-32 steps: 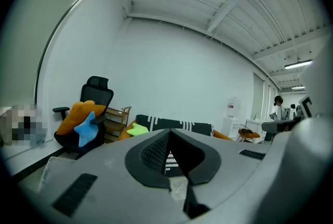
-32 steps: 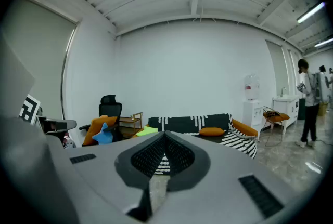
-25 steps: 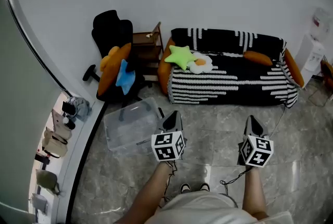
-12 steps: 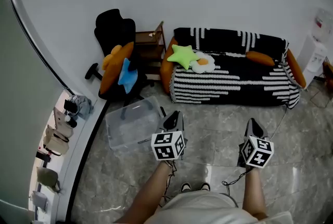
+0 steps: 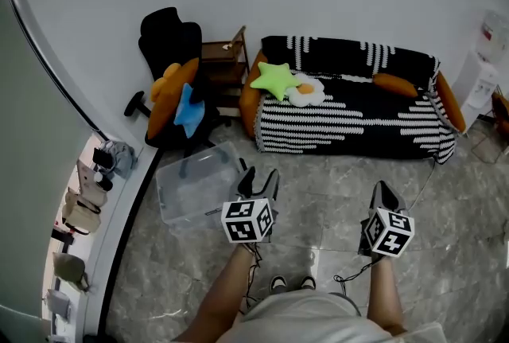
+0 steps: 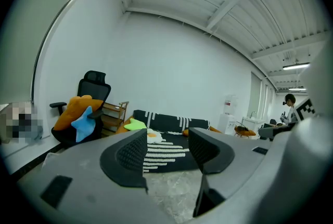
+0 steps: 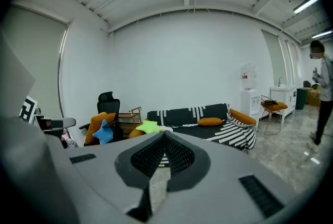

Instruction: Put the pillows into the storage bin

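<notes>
Pillows (image 5: 273,79) on sofa (image 5: 358,115); left gripper (image 5: 259,177) jaws just opened, empty; right gripper (image 5: 387,190) jaws together; both level.

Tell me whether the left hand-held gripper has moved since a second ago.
Yes, only its jaws: the left hand-held gripper has just been opening them, with nothing between; it stays by the storage bin.

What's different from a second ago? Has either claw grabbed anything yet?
The left claw has just opened its jaws, which were together before; nothing is between them. Nothing was picked up or let go. The right claw stays shut and empty, the green star pillow is still on the sofa, and the bin still sits on the floor.
</notes>
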`<state>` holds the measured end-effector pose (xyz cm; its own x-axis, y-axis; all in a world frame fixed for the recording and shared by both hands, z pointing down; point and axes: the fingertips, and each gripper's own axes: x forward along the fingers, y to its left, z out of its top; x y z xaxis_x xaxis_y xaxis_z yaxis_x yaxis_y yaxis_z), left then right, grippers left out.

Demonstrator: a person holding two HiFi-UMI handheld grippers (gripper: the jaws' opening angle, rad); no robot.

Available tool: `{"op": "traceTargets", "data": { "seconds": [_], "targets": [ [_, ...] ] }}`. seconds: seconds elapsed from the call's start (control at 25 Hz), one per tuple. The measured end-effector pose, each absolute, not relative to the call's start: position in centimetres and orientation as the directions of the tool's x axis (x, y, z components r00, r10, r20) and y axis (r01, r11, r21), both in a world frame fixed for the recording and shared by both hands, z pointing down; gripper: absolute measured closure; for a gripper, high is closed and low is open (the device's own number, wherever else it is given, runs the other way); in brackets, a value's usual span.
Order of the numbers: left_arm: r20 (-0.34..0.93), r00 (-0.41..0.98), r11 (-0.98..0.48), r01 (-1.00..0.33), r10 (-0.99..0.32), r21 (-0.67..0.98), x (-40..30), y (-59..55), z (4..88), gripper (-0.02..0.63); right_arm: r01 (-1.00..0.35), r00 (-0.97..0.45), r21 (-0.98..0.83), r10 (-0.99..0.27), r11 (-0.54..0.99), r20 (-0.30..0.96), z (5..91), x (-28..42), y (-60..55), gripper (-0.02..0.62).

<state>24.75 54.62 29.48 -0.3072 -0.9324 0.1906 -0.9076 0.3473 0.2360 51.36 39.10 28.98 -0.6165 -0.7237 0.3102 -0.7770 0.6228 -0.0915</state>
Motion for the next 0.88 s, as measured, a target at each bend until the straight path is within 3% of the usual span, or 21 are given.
{"op": "traceTargets", "data": {
  "seconds": [0.52,0.88],
  "targets": [
    [0.249,-0.34,0.395,-0.893,-0.907,0.217,25.7,50.8,31.7,0.379,-0.763,-0.638,-0.146,-0.696,0.63,0.331,31.0,53.5,32.7,0.594],
    [0.249,-0.382,0.436,-0.874,-0.89,0.217,21.1,46.1,32.4,0.38,-0.769,-0.624,-0.123,-0.696,0.627,0.356,32.2,50.7,27.7,0.594]
  ]
}}
